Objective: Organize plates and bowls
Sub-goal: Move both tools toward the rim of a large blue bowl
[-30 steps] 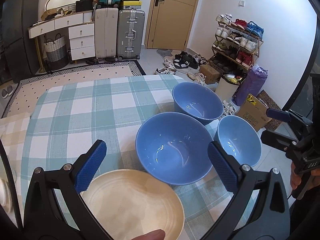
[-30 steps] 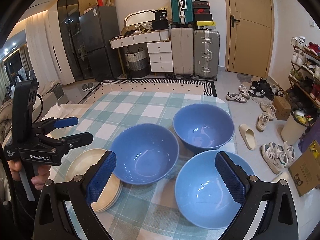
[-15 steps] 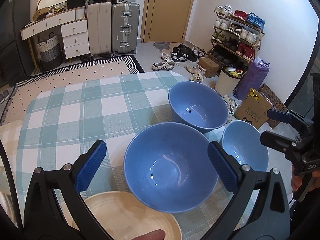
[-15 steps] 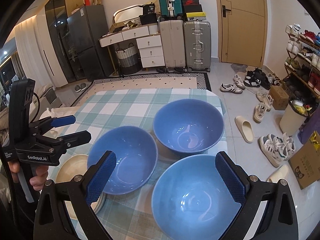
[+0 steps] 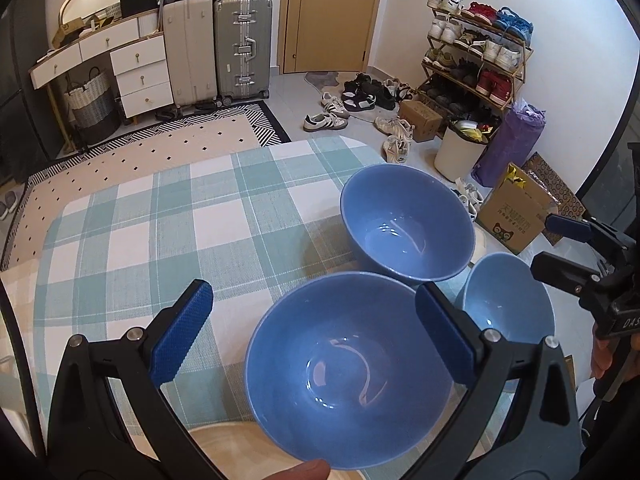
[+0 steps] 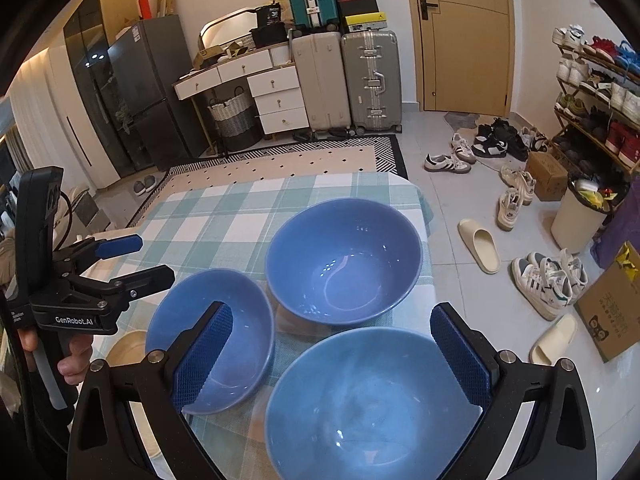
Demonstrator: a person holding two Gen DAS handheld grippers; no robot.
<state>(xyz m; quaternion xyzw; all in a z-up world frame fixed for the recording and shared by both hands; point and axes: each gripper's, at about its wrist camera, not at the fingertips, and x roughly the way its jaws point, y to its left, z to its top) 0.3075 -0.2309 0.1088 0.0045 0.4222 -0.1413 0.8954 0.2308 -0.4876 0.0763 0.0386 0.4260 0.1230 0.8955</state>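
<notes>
Three blue bowls sit clustered on the table's checked cloth (image 5: 168, 216), toward its right side. Near-left bowl (image 5: 348, 372) lies directly ahead of the left tool (image 5: 314, 330), between its spread jaws but apart from both pads; no contact seen. Near-right bowl (image 6: 372, 404) lies likewise between the wide-spread jaws of the right tool (image 6: 332, 350), rim just inside the pads, not gripped. Far bowl (image 6: 344, 260) sits beyond both, rims of all three nearly touching. Cream plate stack (image 5: 240, 444) lies just nearer than the left bowl, partly under its rim in the left view.

Both tools released, holding nothing.

Judgement: each bowl is round, so no long axis; approach direction matters only for the rim. The left tool is nearer the left bowl and the plates; the right tool is nearer the right bowl. Nesting bowls looks like the step at hand.
</notes>
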